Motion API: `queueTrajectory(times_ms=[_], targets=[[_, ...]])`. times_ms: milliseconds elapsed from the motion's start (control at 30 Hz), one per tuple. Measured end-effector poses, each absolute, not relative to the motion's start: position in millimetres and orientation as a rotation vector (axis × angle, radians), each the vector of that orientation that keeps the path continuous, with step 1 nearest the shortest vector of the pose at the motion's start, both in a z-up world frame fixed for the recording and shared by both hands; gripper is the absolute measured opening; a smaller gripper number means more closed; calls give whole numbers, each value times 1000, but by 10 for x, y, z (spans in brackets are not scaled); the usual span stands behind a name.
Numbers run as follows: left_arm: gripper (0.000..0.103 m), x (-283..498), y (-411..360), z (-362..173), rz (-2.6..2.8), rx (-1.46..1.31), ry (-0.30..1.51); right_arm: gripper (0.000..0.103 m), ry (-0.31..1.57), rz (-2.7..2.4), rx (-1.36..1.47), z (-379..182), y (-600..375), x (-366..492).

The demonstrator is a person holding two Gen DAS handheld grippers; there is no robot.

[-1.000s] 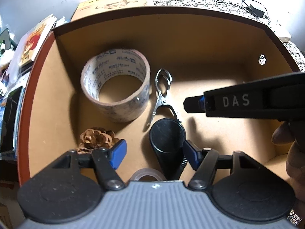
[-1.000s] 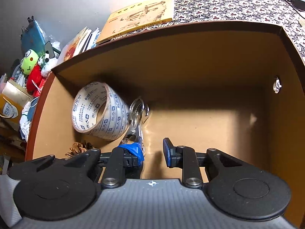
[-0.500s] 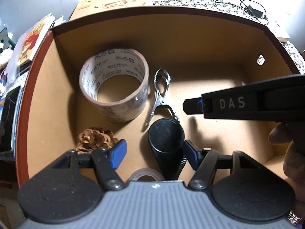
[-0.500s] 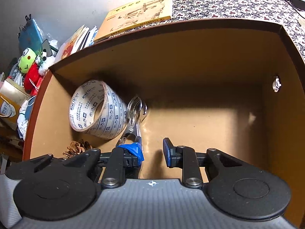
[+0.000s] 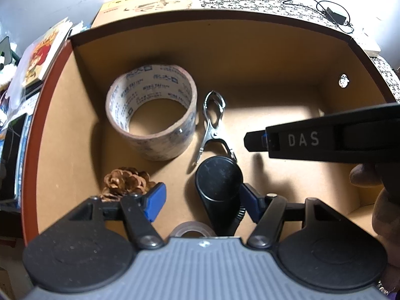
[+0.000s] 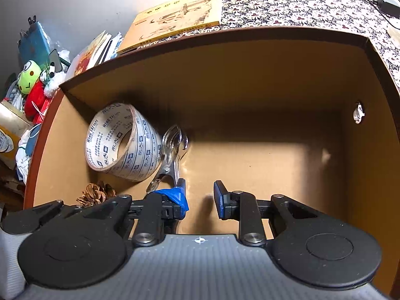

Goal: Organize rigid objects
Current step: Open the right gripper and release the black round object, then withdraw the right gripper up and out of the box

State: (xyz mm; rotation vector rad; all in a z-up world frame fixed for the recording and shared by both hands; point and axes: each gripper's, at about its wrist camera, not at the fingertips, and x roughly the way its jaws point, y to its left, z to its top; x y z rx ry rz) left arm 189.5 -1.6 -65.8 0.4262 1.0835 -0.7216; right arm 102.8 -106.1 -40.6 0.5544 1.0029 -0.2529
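An open brown cardboard box [image 5: 225, 50] holds a printed tape roll [image 5: 160, 147] lying on its side, a metal spring clip [image 5: 212, 130] to its right, a pine cone [image 5: 125, 181], a small clear tape roll [image 5: 191, 230] and a black cylindrical object [image 5: 218, 178]. My left gripper [image 5: 202, 198] is open low in the box; the black object lies between its fingers, close to the right finger. My right gripper [image 6: 200, 197] is open and empty, just right of the clip [image 6: 172, 155] and tape roll [image 6: 140, 155]. In the left wrist view it reaches in from the right [image 5: 255, 141].
The box walls [image 6: 250, 75] rise on all sides, with a small hole [image 5: 343, 81] in the right wall. A person's hand [image 5: 375, 200] holds the right gripper. Outside the box lie a yellow book [image 6: 180, 17], plush toys [image 6: 30, 75] and clutter at the left.
Both views have shifted only slightly. Nothing in the box has moved, and both grippers keep the same opening.
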Motion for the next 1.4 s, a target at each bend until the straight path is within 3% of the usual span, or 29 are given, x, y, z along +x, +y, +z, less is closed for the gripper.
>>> queueTrajectory(times_ms=[1400], targets=[[69,1848,-80,-628,-607,498,989,7,911,-272,451,-241,-936,938]])
